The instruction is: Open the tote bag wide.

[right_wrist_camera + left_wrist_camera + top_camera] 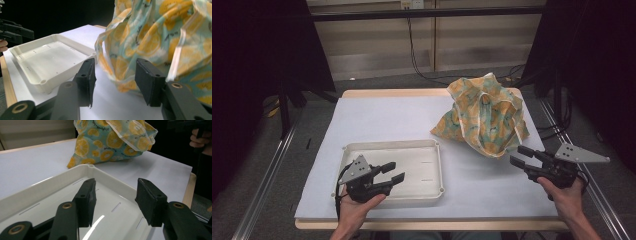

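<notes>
Tray (pixel 430 190) rim under left tool (pixel 393 173); bag (pixel 484 115) edge near right tool (pixel 521 155).

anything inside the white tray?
Nothing lies in the white plastic tray; its bare floor shows shallow slots. The left gripper hovers over it, jaws open, hiding part of the floor in the high view.

Bag (pixel 484 115) printed with yellow-orange citrus slices on teal ground, handles pale cream. Tray (pixel 432 192) coloured off-white. Table (pixel 377 120) covered in white. Gripper jaws finished black.
</notes>
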